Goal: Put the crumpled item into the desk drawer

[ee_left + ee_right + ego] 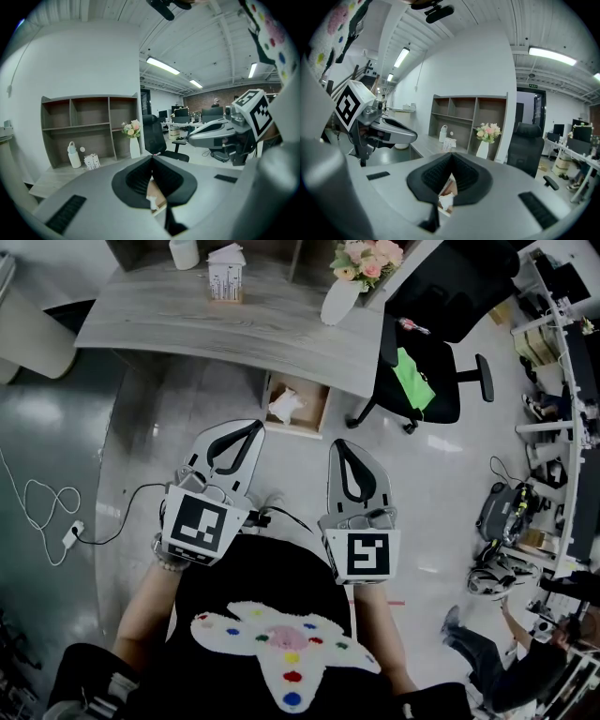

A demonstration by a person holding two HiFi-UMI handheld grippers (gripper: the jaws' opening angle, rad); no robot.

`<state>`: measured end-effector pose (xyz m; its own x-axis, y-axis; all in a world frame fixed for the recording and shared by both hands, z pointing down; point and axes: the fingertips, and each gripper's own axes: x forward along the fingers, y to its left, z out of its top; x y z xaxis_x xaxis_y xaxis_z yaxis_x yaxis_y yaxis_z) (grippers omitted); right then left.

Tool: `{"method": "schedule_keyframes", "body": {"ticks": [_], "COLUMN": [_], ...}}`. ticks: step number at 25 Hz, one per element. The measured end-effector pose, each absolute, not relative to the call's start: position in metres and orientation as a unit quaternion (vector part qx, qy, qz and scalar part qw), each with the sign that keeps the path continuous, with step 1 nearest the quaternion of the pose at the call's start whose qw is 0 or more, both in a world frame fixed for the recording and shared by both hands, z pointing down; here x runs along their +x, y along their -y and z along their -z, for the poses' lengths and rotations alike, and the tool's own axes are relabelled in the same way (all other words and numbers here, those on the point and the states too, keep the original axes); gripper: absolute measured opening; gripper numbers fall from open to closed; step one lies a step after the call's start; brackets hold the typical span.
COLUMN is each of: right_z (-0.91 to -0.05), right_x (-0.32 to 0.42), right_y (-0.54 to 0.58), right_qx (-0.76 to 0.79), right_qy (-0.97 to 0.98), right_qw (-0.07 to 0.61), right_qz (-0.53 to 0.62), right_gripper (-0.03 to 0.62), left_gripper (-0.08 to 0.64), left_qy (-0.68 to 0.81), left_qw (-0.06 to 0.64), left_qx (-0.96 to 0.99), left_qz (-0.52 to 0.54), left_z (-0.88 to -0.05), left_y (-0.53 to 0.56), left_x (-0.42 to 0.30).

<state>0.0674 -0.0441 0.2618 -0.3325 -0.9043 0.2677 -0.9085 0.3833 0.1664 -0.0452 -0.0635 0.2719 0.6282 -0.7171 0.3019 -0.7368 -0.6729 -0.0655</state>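
A crumpled white item [284, 405] lies inside the open wooden drawer [317, 413] under the grey desk [225, 324]. My left gripper [251, 426] and right gripper [338, 443] hang side by side over the floor, just short of the drawer, both shut and empty. In the left gripper view the jaws [152, 157] meet at the tips, and the crumpled item [151, 202] shows through the gap below them. The right gripper view shows its jaws [451, 155] shut as well, with the crumpled item [446, 200] and drawer beyond.
On the desk stand a white vase of flowers [345, 289], a small patterned box [226, 277] and a white bottle [184, 253]. A black office chair [427, 371] with something green on it stands right of the drawer. A power strip and cable [71, 532] lie on the floor at left.
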Motion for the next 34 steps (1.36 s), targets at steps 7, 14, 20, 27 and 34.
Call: {"method": "schedule_keyframes", "body": {"ticks": [7, 14, 20, 27, 34], "right_z": [-0.267, -0.267, -0.269, -0.272, -0.271], "right_x": [0.065, 0.063, 0.056, 0.059, 0.054], "right_y": [0.041, 0.042, 0.04, 0.04, 0.041], "right_qx": [0.548, 0.547, 0.539, 0.541, 0.533], "right_qy": [0.821, 0.822, 0.827, 0.825, 0.83], "right_qw": [0.161, 0.161, 0.16, 0.165, 0.163], "right_qz": [-0.008, -0.009, -0.019, -0.011, -0.019], "right_gripper": [0.005, 0.005, 0.005, 0.005, 0.005], "left_gripper": [0.012, 0.012, 0.012, 0.012, 0.012], "left_qy": [0.402, 0.403, 0.402, 0.4, 0.402], "left_qw": [0.032, 0.032, 0.034, 0.035, 0.034], "left_qx": [0.902, 0.902, 0.902, 0.903, 0.902], "left_qz": [-0.155, -0.155, -0.156, -0.154, -0.155], "left_z": [-0.273, -0.275, -0.276, -0.277, -0.278], "left_y": [0.063, 0.063, 0.061, 0.061, 0.063], "left_x": [-0.046, -0.046, -0.047, -0.046, -0.045]}}
